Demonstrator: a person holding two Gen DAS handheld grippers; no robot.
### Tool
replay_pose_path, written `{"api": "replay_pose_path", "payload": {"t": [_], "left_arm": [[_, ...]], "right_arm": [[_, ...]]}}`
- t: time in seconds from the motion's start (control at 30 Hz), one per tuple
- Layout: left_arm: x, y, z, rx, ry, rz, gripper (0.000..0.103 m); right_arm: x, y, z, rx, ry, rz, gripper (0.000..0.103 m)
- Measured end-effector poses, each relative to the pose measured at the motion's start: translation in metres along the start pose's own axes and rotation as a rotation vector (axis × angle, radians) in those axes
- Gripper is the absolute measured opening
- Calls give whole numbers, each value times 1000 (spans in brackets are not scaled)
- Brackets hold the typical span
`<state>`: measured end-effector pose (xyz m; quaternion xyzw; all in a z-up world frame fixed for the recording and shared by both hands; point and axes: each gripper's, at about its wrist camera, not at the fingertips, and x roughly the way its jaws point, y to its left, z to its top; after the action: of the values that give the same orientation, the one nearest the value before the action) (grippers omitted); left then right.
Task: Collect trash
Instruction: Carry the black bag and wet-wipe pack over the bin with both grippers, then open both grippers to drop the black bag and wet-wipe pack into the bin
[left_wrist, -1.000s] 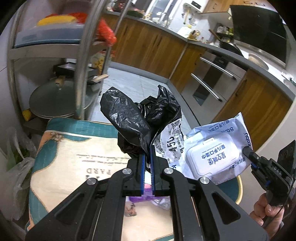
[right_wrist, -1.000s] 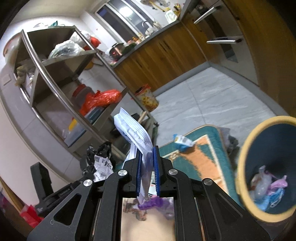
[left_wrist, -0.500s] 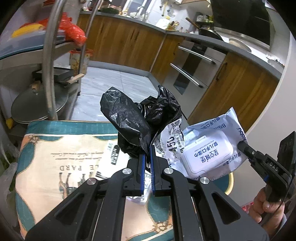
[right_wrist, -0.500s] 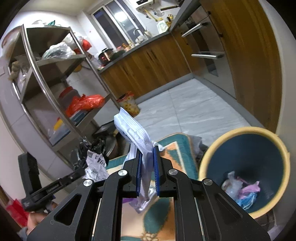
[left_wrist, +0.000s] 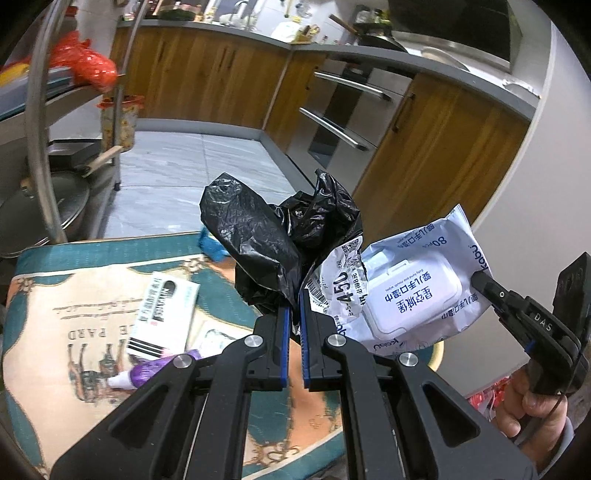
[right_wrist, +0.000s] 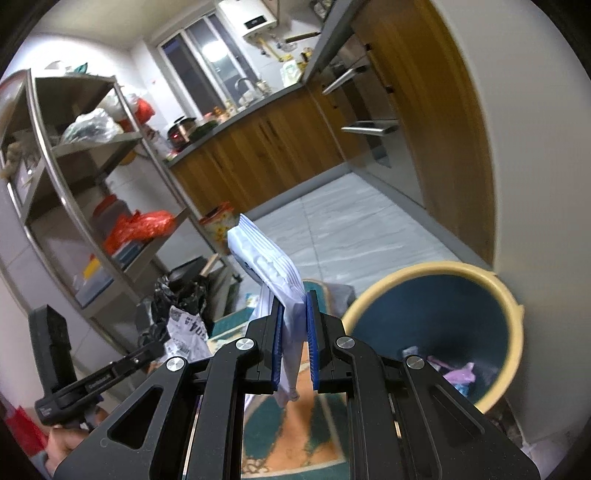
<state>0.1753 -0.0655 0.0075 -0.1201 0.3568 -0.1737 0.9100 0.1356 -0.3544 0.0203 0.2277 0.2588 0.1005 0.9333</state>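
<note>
My left gripper (left_wrist: 294, 299) is shut on a crumpled black plastic bag (left_wrist: 258, 240) that has a white label stuck to it. My right gripper (right_wrist: 294, 301) is shut on a white wet-wipes pack (right_wrist: 269, 266); in the left wrist view the same wet-wipes pack (left_wrist: 413, 291) hangs just right of the bag, with the right gripper (left_wrist: 480, 282) pinching its edge. A bin (right_wrist: 513, 314) with a cream rim and dark blue inside stands low at the right of the right wrist view, with a few wrappers at its bottom. The left gripper (right_wrist: 159, 345) and black bag (right_wrist: 181, 295) appear at the left there.
A teal and cream rug (left_wrist: 74, 332) on the floor carries a white box (left_wrist: 162, 317) and a purple tube (left_wrist: 151, 373). A small blue scrap (left_wrist: 212, 243) lies at the rug's far edge. A metal shelf rack (right_wrist: 74, 206) stands left; wooden cabinets (left_wrist: 221, 81) line the far side.
Both grippers have swung sideways with their loads. The bin has come closer and larger in the right wrist view. The box and tube on the rug have come into the left wrist view.
</note>
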Motion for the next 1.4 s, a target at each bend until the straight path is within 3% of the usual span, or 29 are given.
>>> {"api": "replay_pose_path", "payload": {"t": [0.23,0.6,0.87,1.1,1.4], "left_arm": [[14,-25,-3,11,7,-68,4],[52,-63,-14,52,55,-104,4],[85,-98,-30,116,71,-172,4],[119,-115,-51,188,157,-139,4],[148,-108,-74,198,281,-131,5]], "right_arm": [[-14,-29,0,30,-32,-68,13],[-21,-75,-8,94,-36,-144,13],[-21,-90,-16,106,-26,-185,13],[-14,-97,-23,90,15,-240,13],[5,-89,-37,34,120,-282,13]]}}
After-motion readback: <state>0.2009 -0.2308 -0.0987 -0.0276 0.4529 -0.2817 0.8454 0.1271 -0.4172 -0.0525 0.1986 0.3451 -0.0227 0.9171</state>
